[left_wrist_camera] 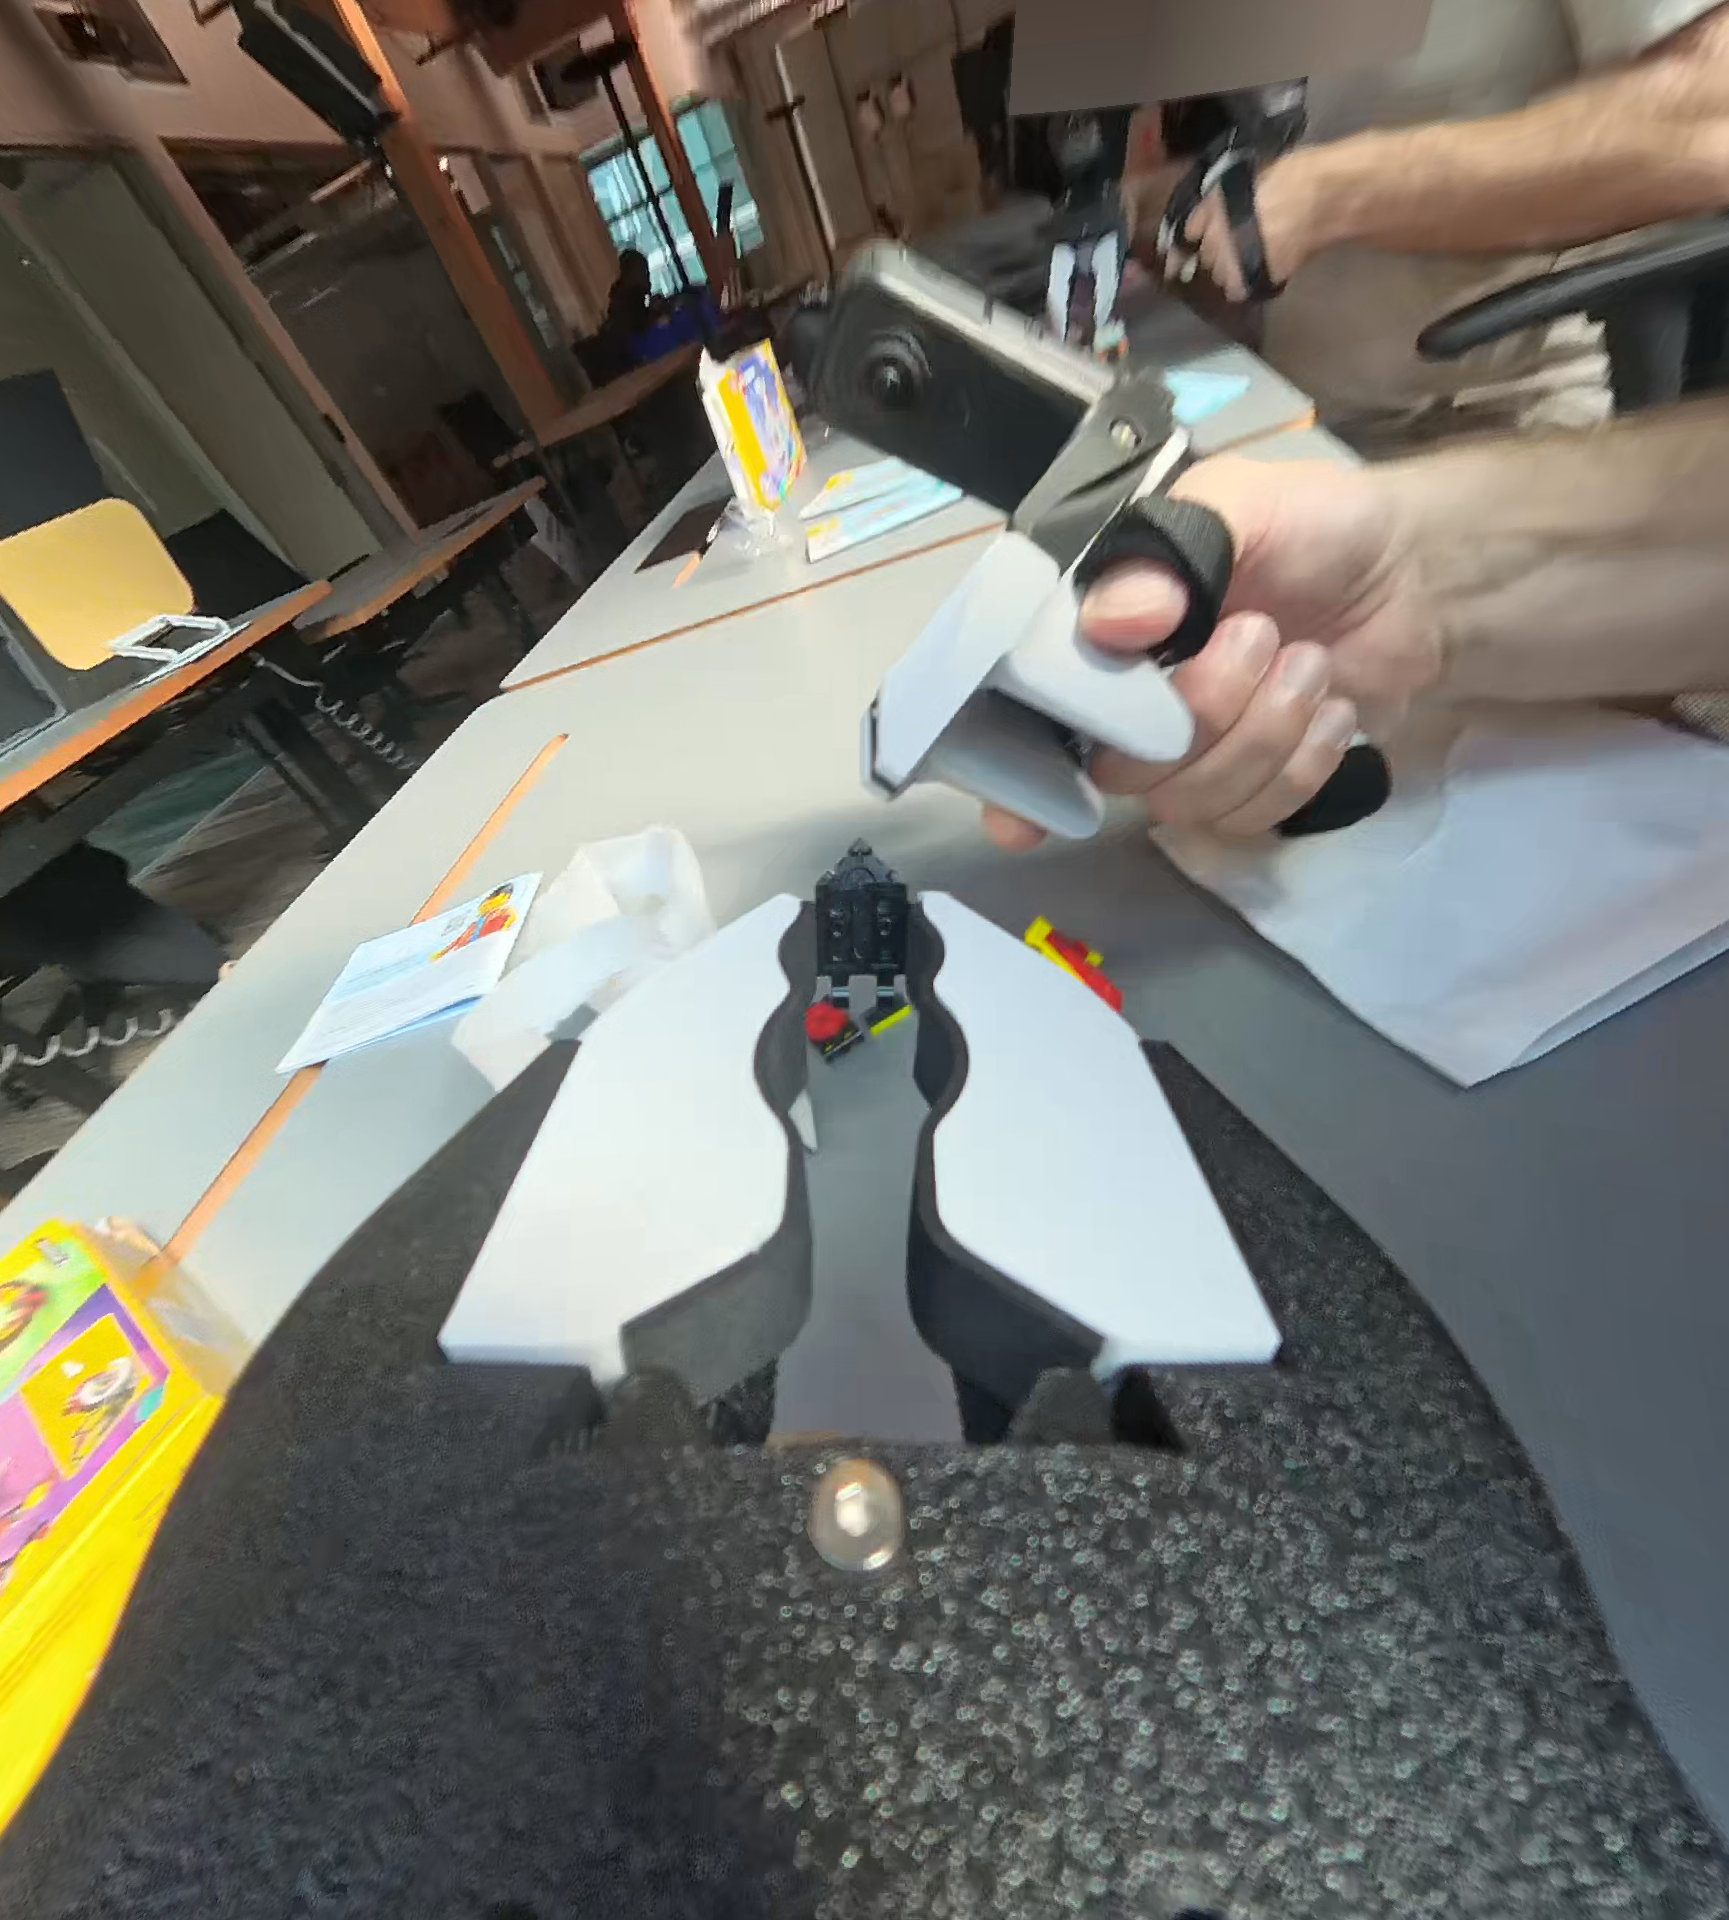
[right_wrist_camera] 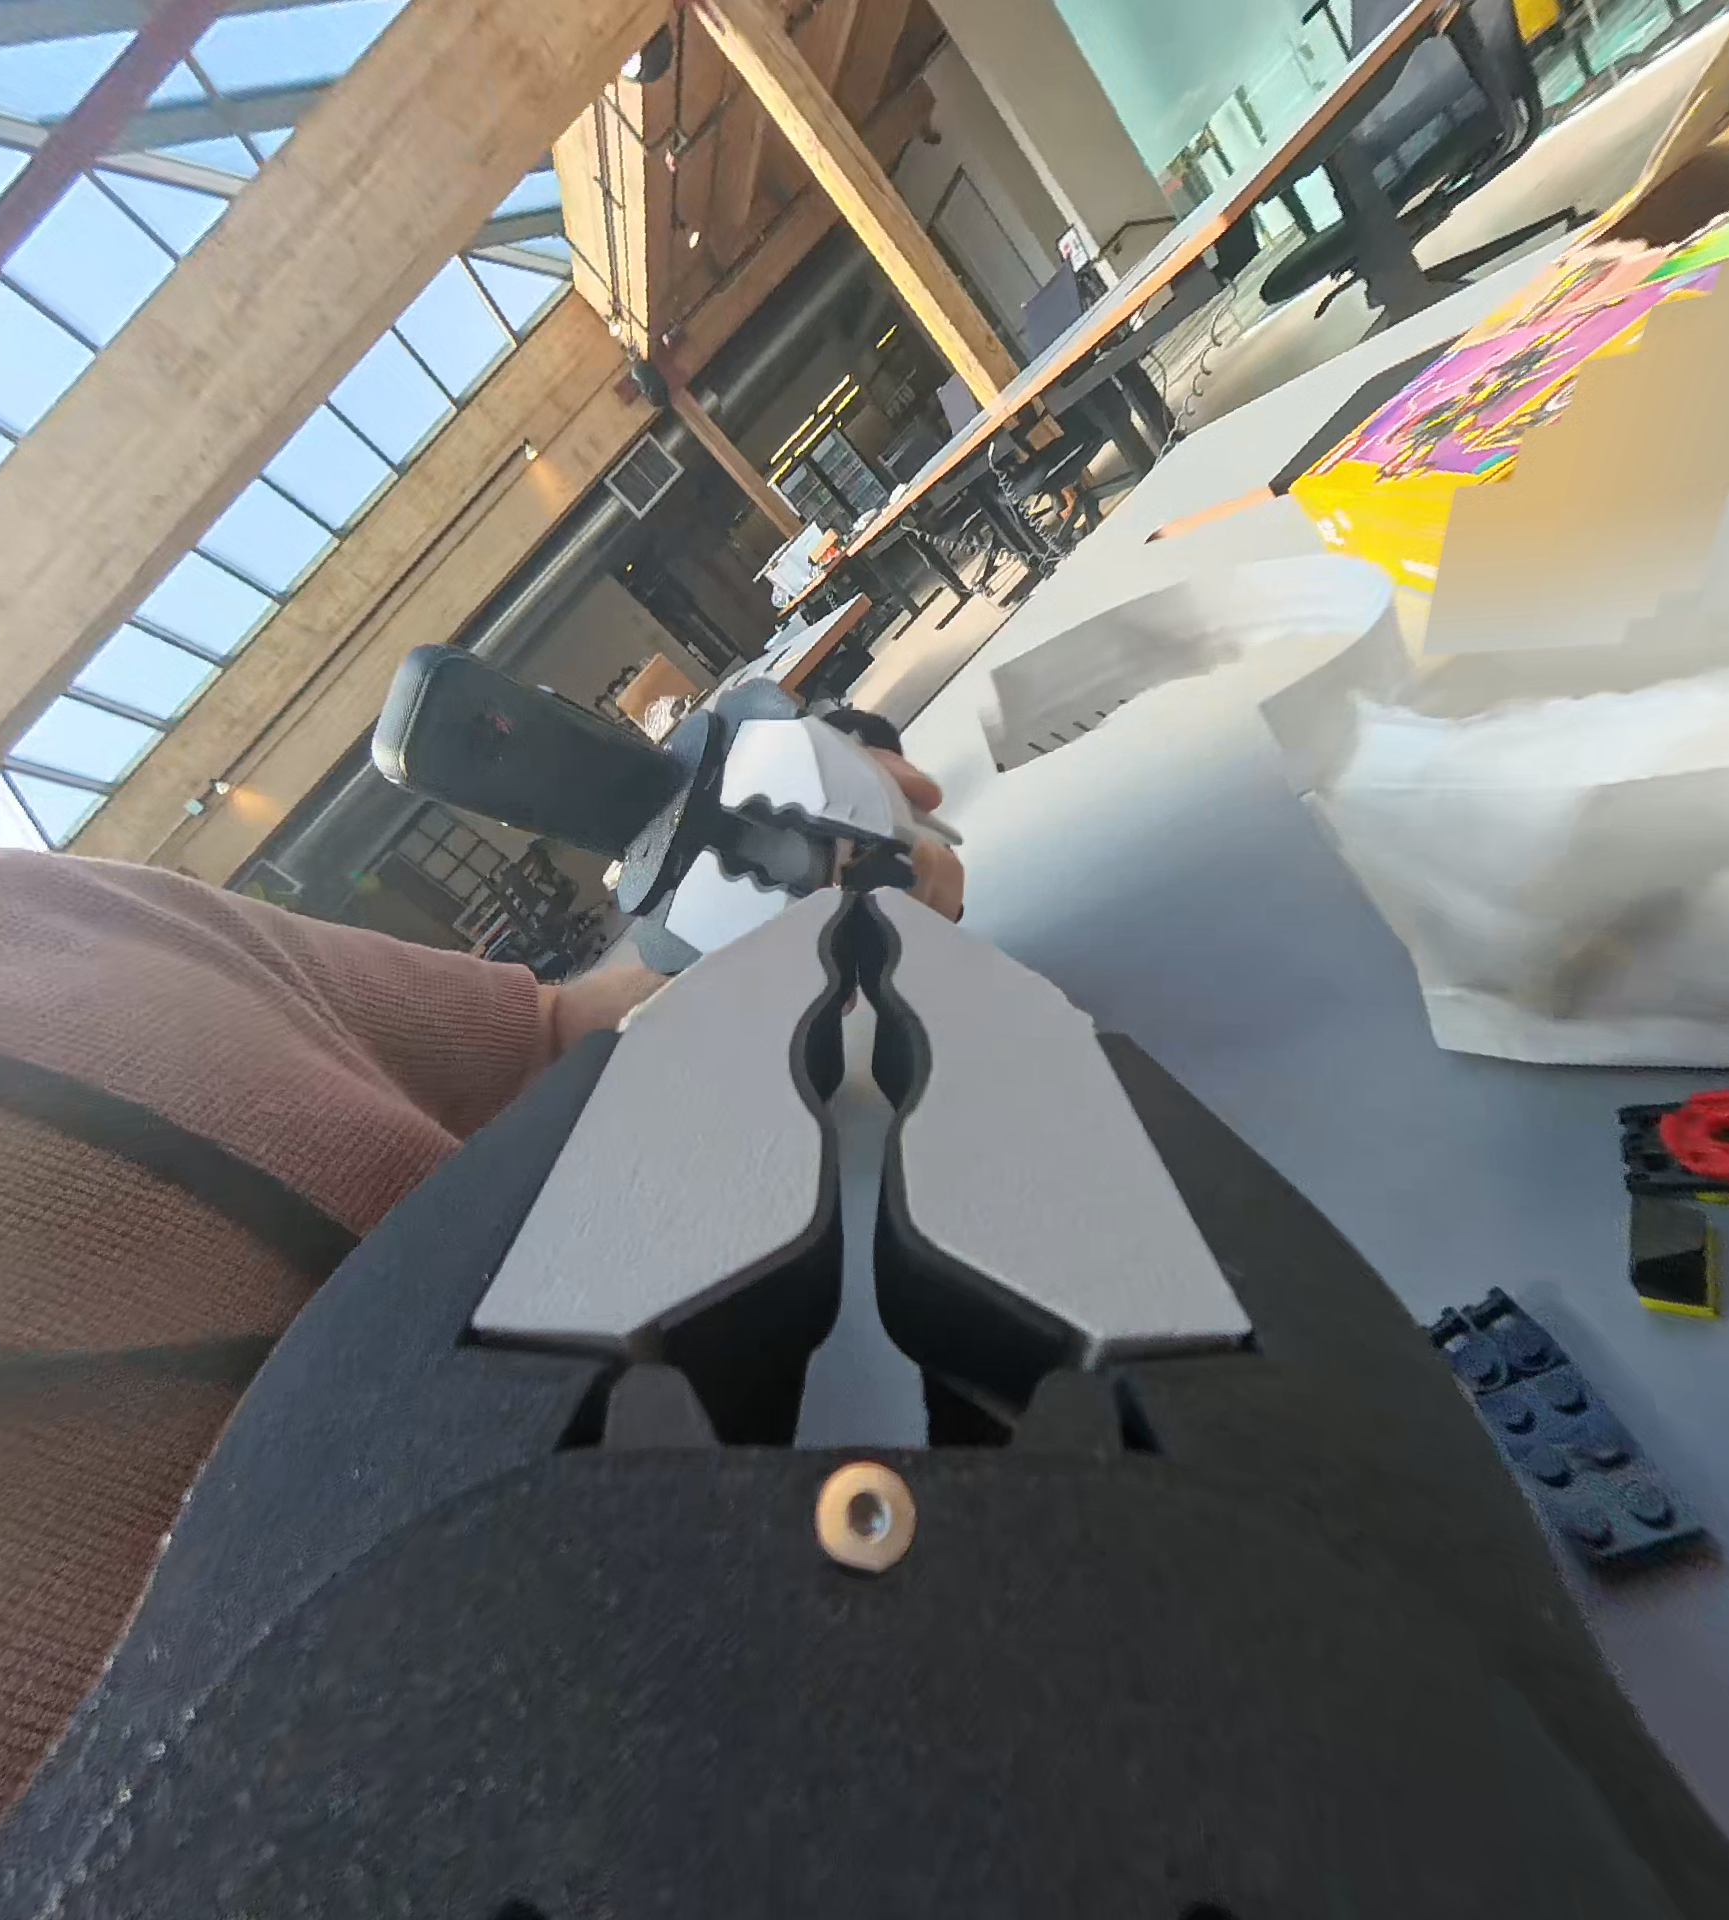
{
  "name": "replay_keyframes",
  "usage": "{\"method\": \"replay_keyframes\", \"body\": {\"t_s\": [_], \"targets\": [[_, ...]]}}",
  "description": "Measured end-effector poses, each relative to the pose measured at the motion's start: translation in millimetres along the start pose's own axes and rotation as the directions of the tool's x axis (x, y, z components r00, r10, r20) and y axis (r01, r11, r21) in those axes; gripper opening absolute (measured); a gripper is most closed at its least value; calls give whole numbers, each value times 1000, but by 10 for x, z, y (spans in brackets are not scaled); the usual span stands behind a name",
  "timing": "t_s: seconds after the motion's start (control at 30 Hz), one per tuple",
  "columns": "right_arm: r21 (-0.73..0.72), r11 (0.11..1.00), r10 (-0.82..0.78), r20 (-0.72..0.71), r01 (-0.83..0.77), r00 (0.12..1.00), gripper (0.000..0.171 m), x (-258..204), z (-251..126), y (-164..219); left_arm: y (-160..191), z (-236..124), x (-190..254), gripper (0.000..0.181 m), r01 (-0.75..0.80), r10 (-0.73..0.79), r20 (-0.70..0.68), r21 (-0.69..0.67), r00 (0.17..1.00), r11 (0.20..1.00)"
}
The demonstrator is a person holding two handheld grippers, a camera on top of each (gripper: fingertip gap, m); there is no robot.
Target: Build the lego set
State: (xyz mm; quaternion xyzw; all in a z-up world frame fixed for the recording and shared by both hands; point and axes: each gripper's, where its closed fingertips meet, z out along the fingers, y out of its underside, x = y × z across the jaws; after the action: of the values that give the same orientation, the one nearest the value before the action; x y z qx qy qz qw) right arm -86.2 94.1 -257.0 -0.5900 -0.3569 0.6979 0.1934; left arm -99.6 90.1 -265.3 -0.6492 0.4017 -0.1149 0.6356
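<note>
I am clamping the black lego assembly (left_wrist_camera: 861, 925) upright in my left hand-held gripper (left_wrist_camera: 861, 920); the right hand-held gripper (right_wrist_camera: 858, 914), nearly closed, is hovering near, above-right.

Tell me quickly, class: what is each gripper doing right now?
Left gripper: jaws shut on the small black studded plastic lego assembly.
Right gripper: jaws shut, nothing visible between them.

Two grippers (left_wrist_camera: 860, 914) (right_wrist_camera: 855, 914), one booklet (left_wrist_camera: 424, 971), one yellow box (left_wrist_camera: 18, 1455).
</note>
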Motion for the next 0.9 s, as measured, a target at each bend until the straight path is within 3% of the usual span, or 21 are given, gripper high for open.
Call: {"method": "replay_keyframes", "body": {"t_s": [0.17, 0.27, 0.37, 0.43, 0.57, 0.67, 0.77, 0.9], "targets": [[-91, 984, -162, -128, 151, 978, 7, -44, 125, 82, -45, 59, 64, 16, -201, 204, 42, -73, 978, 977], [-93, 983, -167, -130, 156, 977, 9, -55, 161, 82, -54, 79, 100, 16, -257, 263, 44, -103, 964, 961], [-46, 992, -120, -73, 117, 990, 5, -119, 154, 42, -138, 51, 111, 16, -234, 236, 52, -51, 970, 971], [8, 999, -48, 9, 47, 999, 5, -190, 152, 1, -233, 30, 108, 16, -184, 182, 59, 30, 982, 983], [139, 968, 162, 285, -208, 945, 4, -394, 140, -124, -503, -31, 95, 15, 86, -79, -36, 278, 996, 957], [176, 954, 175, 325, -241, 929, 5, -452, 141, -161, -573, -59, 79, 15, 265, -232, -132, 358, 964, 896], [189, 957, 169, 253, -220, 953, 4, -382, 148, -153, -495, -22, 71, 15, 155, -144, -60, 293, 988, 943], [152, 988, 35, -33, -29, 999, 4, -232, 146, -138, -325, 61, 41, 16, -77, 73, 49, 85, 996, 993]]}}
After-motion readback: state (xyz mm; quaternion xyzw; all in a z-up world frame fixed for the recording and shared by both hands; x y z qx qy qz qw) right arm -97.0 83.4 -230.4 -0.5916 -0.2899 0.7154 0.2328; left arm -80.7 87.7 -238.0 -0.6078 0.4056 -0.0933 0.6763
